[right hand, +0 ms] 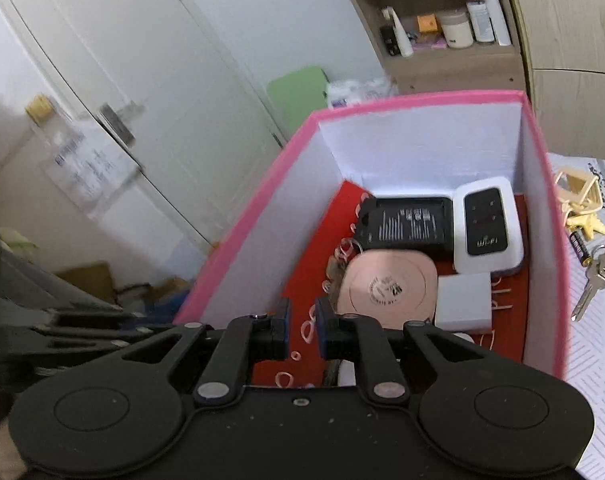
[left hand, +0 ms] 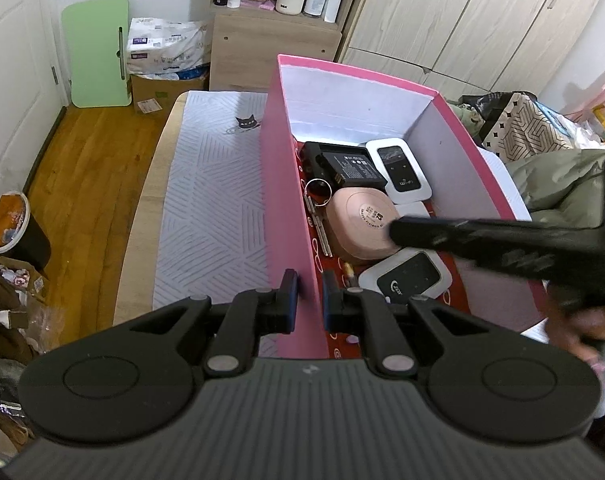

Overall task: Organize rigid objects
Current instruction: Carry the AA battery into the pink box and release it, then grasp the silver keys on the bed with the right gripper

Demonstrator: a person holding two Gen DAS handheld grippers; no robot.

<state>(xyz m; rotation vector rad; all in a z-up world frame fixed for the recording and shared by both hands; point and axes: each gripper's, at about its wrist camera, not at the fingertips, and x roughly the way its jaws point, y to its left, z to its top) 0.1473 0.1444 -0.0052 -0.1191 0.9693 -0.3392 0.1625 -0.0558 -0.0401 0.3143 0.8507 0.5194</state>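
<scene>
**boxfan:** Biggest thing first: pale patterned table mat (left hand: 214,200) with a little black cat print. On it, a tall pink box (left hand: 286,200), white inside, with a red patterned lining on the bottom.

**keyguy:** And the grippers?

**boxfan:** Left gripper (left hand: 309,300) straddles the box's left wall at the near corner, one finger outside and one inside. Closed down to a thin gap with the wall pinched in it, pads against both faces as far as can be seen. Right gripper (right hand: 304,320) hangs over the near end of the box interior, above the red lining. Only a narrow slit between its fingers, nothing in it. Looks blurred in the left wrist view, reaching in over the right side.

**keyguy:** Contents, big to small?

**boxfan:**
- Black battery pack (left hand: 350,166), flat at the far end, label up.
- Pink rounded-square case (left hand: 362,224) in the middle, round sticker on top, just in front of the pack.
- White pocket WiFi router (left hand: 400,170) with a black face, beside the pack on the right, against the right wall.
- Second white-and-black router (left hand: 406,280) nearer the camera, partly under the right gripper.
- Small plain white block (right hand: 464,302) right of the pink case.
- Metal key ring (left hand: 318,191) by the left wall, touching the pink case.

**keyguy:** Anything outside the box?

**boxfan:** Yep, on the mat just past the right wall: bunch of silver keys (right hand: 598,276) and an AA battery (right hand: 580,246) next to them.
</scene>
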